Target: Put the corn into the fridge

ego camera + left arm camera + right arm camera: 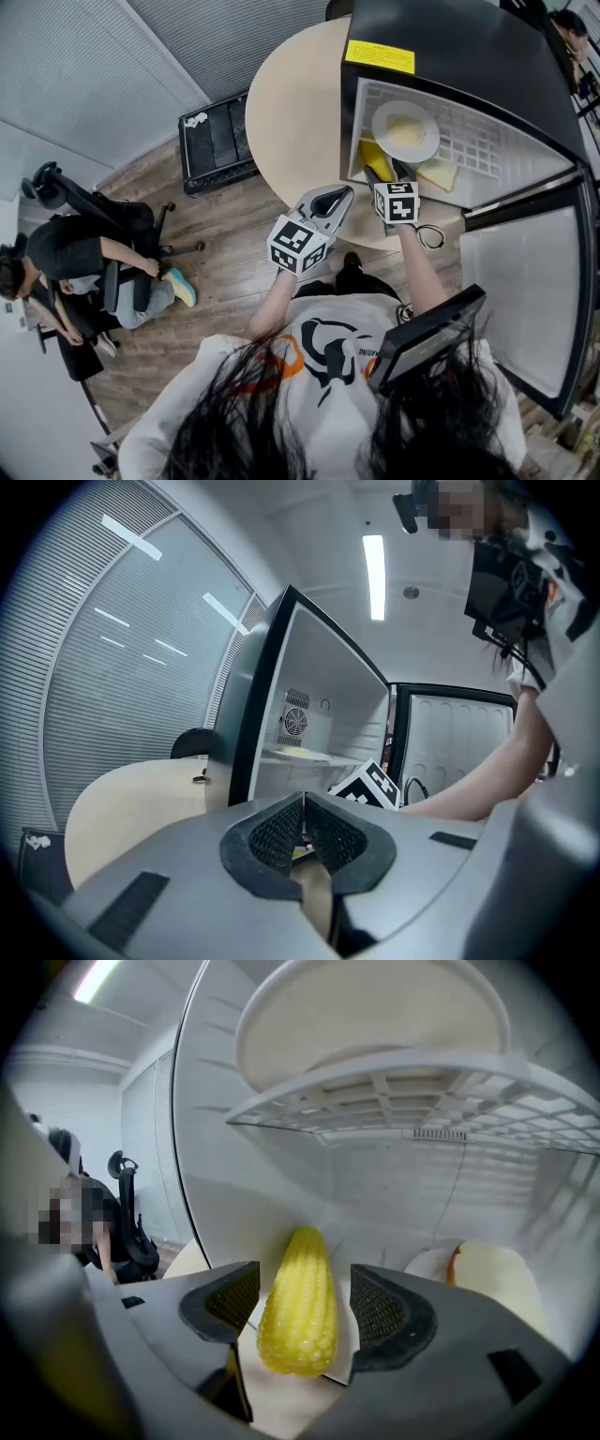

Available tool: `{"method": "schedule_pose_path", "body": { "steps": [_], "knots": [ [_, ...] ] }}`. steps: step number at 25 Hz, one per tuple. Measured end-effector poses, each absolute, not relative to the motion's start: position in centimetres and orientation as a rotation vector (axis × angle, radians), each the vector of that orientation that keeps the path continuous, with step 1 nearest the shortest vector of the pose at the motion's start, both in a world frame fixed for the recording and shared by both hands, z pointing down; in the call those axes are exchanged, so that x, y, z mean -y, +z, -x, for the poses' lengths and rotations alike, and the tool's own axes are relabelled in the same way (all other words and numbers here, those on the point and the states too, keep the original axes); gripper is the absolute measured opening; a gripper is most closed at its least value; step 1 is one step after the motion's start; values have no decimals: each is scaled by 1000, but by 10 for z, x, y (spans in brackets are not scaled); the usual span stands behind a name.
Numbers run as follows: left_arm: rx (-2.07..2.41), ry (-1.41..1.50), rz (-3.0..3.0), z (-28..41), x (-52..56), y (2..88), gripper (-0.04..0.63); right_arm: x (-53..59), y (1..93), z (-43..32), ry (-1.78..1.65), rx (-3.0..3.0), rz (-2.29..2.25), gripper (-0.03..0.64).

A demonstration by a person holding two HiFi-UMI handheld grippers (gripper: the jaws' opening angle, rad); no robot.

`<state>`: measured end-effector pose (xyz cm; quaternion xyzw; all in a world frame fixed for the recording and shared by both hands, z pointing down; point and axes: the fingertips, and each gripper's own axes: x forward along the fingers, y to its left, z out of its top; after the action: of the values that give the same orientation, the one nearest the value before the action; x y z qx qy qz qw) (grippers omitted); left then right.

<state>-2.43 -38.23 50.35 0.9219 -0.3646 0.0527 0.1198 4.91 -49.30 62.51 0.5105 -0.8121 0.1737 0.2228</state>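
Note:
The yellow corn [298, 1302] lies on the white floor of the open fridge [450, 47], under its wire shelf [403, 1091]. My right gripper [302, 1309] reaches into the fridge and stands open. The corn is between its pads [380, 1307], with a gap on each side. From the head view the corn [377, 159] shows at the fridge's lower left, just beyond the right gripper [394, 173]. My left gripper [330, 202] hovers outside the fridge over the table edge, and its jaws [303, 822] are shut on nothing.
A plate of pale food [405, 129] sits on the wire shelf. A bread slice [492, 1279] lies right of the corn. The fridge door [534, 281] hangs open on the right. The fridge stands on a round beige table [291, 112]. A person [84, 272] sits at the far left.

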Motion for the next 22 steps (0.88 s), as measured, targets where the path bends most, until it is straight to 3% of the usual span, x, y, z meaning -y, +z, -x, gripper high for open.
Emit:
{"method": "schedule_pose_path", "body": {
  "steps": [22],
  "knots": [
    [1010,113,-2742,39,351,488,12,410,528,-35,600,2475,-1654,278]
  ]
}}
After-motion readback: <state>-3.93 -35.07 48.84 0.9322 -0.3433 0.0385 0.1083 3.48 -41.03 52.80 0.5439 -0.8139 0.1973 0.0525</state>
